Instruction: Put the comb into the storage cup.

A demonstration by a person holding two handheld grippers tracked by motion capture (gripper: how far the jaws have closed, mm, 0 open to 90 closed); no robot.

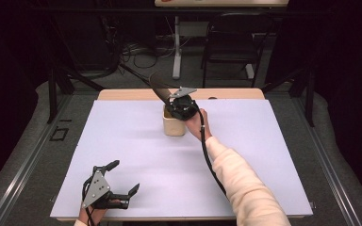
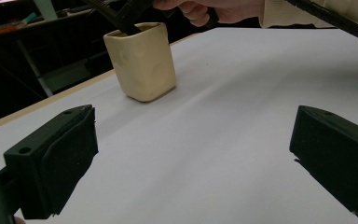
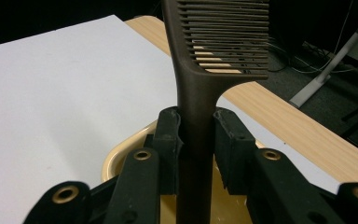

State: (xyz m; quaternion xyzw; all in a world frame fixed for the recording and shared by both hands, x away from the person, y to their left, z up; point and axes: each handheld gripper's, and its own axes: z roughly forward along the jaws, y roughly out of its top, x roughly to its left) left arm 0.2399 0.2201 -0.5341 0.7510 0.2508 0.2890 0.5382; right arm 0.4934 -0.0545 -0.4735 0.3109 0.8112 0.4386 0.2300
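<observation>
While the left claw rests low at the near left corner of the surface, its jaws stand wide apart with nothing between them; in the left gripper view the two black pads frame bare white sheet. A grey three-cornered plate sits on top of it, and the hand holding it comes in from the bottom edge of the high view.

Farther in, near the middle of the far edge, stands a cream cup, upright on the white sheet, well apart from the left claw. In the left gripper view the cup shows squarish sides with soft dents.

Above the cup hangs the right claw, held by a hand whose pale sleeve runs down to the bottom right. Its jaws are clamped together on the handle of a dark comb. In the right gripper view the pads press the handle from both sides, the toothed end rising beyond them, while the handle's lower part goes down into the cup's mouth. From the high view, the comb leans up and away to the left from the cup's rim.

Along the far edge a strip of bare wood shows past the sheet.
</observation>
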